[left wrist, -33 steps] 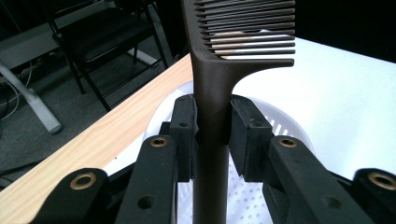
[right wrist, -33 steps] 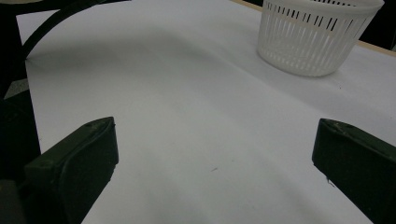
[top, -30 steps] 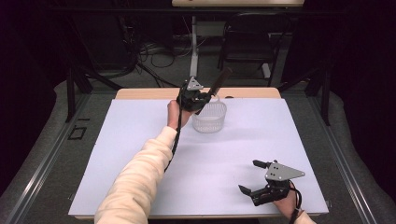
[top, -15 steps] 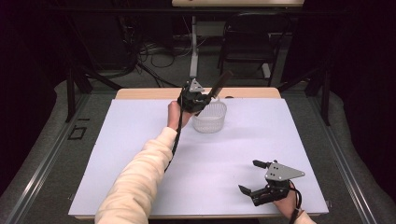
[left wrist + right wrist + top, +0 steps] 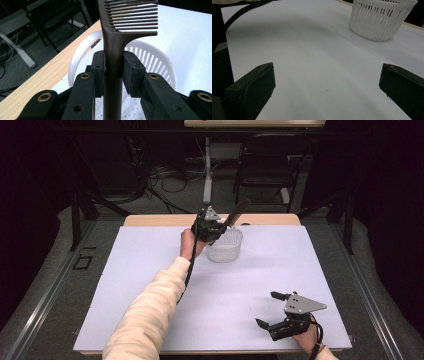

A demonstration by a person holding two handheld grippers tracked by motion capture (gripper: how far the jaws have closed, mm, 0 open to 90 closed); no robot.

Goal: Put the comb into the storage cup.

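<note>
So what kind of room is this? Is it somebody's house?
Probably not a house; it looks like a lab or workshop for recording. A person holds the left gripper and the right gripper over a white-covered table, with loose cables on the floor and a black chair behind.

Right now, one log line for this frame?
left gripper: shut on comb, above basket | right gripper: open, idle near table front edge
</note>
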